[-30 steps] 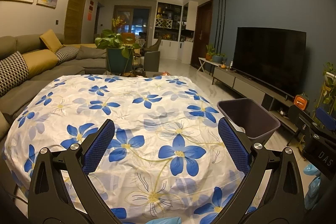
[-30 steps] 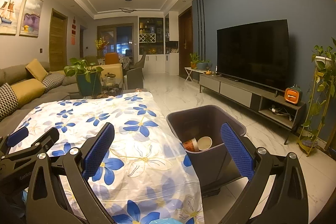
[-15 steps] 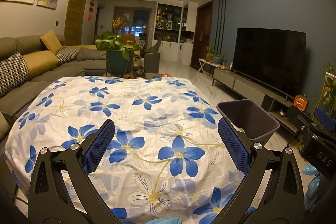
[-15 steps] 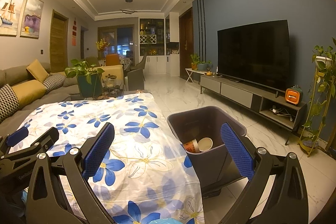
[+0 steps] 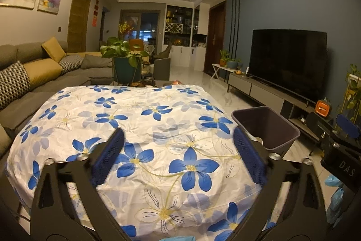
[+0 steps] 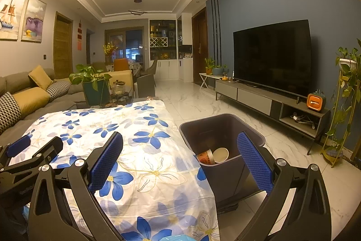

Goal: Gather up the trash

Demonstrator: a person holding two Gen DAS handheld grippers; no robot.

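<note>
Left gripper (image 5: 178, 157) and right gripper (image 6: 180, 164) are both spread wide, holding nothing, above the floral tablecloth (image 6: 140, 164). The dark trash bin (image 6: 227, 180) stands just beside the tablecloth's right edge, containing a red paper cup (image 6: 205, 156) and a white paper cup (image 6: 220, 154).

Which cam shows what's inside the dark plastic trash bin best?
Right wrist: it looks down into the dark plastic trash bin, showing two paper cups at the bottom. Left wrist catches only the bin's rim and upper inner wall; contents hidden.
</note>
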